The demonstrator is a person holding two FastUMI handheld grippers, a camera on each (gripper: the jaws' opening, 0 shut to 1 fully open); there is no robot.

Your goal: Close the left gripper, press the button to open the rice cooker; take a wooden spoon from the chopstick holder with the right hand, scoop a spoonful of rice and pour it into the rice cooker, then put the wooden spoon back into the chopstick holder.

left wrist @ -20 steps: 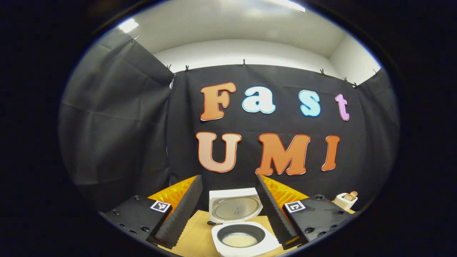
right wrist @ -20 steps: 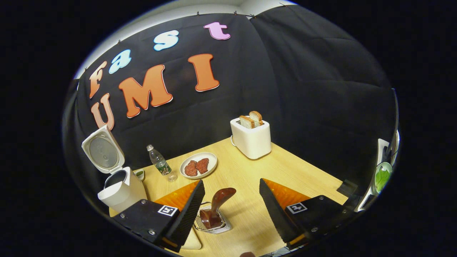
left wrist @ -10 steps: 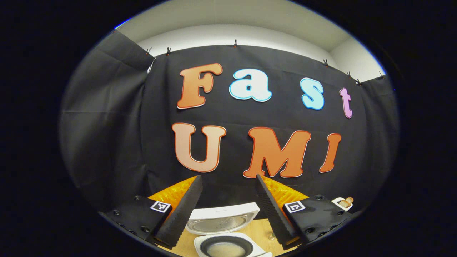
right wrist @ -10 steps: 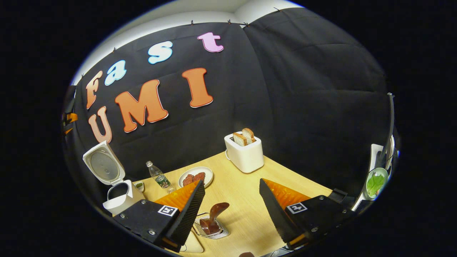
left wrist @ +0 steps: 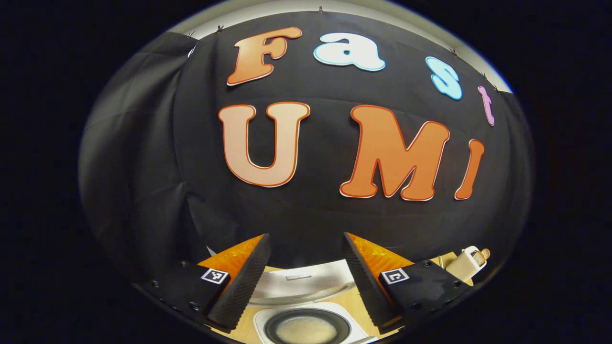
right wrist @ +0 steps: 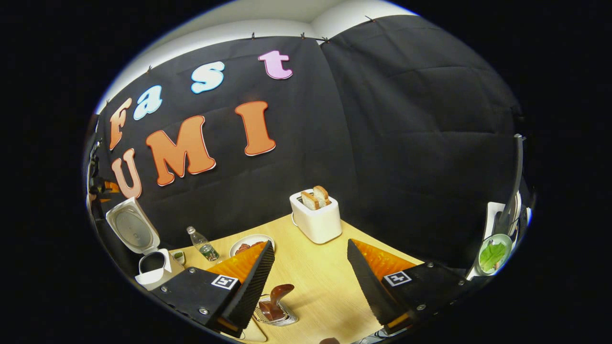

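With both the left gripper [left wrist: 304, 277] and the right gripper [right wrist: 310, 282] spread and empty, the wooden spoon [right wrist: 275, 298] stands in the chopstick holder [right wrist: 276, 315] at 7 o'clock; it looks light, stiff and smooth, best pinched across its upper handle.

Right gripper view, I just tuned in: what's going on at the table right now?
The white rice cooker stands with its lid up, and rice lies in its dark inner pot. The brown wooden spoon sits in the wire chopstick holder on the wooden table. The right gripper hangs open above it, holding nothing. The left gripper is open over the cooker.
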